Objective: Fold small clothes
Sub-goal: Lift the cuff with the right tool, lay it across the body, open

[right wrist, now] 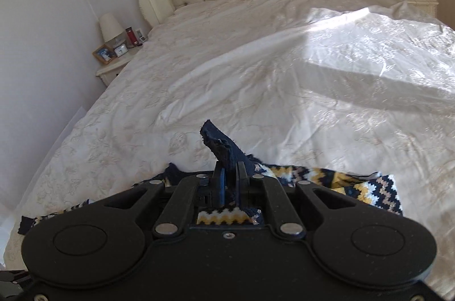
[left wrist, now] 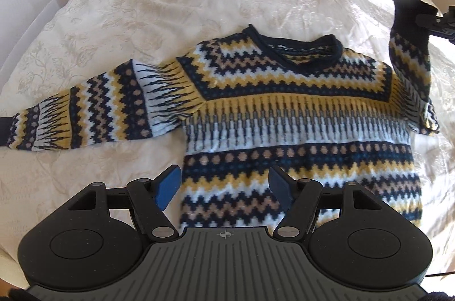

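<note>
Right wrist view: right gripper [right wrist: 229,181] pinched on the navy cuff [right wrist: 220,143] of the patterned sweater [left wrist: 284,113], sleeve lifted off the bedspread [left wrist: 170,2]. Left gripper [left wrist: 224,188] spread, hovering empty over the hem. Best carried inward across the chest, kept taut, laid flat along the side seam before letting go. No containers visible, only bedside tables [right wrist: 113,68] with small items.
</note>
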Demonstrator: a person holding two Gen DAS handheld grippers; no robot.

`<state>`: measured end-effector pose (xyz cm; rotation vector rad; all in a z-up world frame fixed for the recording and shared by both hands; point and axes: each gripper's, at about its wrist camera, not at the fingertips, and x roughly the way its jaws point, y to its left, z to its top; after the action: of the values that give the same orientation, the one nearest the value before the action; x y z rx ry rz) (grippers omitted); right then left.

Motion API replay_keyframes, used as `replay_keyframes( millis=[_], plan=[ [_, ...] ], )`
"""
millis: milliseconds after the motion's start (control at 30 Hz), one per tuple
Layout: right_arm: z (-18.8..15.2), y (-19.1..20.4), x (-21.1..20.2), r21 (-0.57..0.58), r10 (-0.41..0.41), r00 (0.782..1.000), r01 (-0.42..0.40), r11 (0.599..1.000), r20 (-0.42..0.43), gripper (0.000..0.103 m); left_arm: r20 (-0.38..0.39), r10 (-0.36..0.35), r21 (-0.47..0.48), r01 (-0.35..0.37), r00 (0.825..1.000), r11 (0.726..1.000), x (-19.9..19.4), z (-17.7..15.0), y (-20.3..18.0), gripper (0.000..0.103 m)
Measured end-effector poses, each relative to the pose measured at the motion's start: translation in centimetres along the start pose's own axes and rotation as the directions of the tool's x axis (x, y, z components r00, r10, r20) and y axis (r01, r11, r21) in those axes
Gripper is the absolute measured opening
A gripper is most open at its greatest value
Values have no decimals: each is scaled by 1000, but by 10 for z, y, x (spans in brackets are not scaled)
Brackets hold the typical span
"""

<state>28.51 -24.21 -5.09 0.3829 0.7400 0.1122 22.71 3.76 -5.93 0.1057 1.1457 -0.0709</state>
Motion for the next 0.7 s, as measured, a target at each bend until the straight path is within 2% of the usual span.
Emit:
replay_keyframes(
  millis=[167, 300, 400, 500, 567, 633, 700],
  plan=[
    [-28, 45, 44, 0, 57, 996, -58, 998, -70, 13, -10, 34, -28, -34, 999, 999, 8, -1, 43, 67],
    [-55, 75, 69, -27, 110, 985, -115, 993, -136, 14, -14, 50, -44, -51, 999, 998, 15, 0, 65, 67],
    [-72, 90, 78, -48, 128, 974, -139, 989, -186, 24, -15, 47, -55, -48, 999, 997, 21, 2, 74, 67],
    [-83, 89, 81, -76, 99, 969, -119, 990, -227, 29, -14, 31, -60, -32, 999, 998, 27, 6, 76, 67],
    [-88, 84, 80, -84, 80, 967, -103, 991, -241, 58, -13, 16, -57, -17, 1000, 998, 32, 9, 74, 67],
    [-93, 77, 78, -92, 58, 967, -83, 992, -248, 65, -14, 0, -50, -1, 1000, 999, 38, 13, 68, 67],
    [-97, 68, 77, -106, 23, 965, -53, 993, -262, 67, -14, -16, -40, 15, 1000, 999, 44, 19, 60, 67]
  ],
)
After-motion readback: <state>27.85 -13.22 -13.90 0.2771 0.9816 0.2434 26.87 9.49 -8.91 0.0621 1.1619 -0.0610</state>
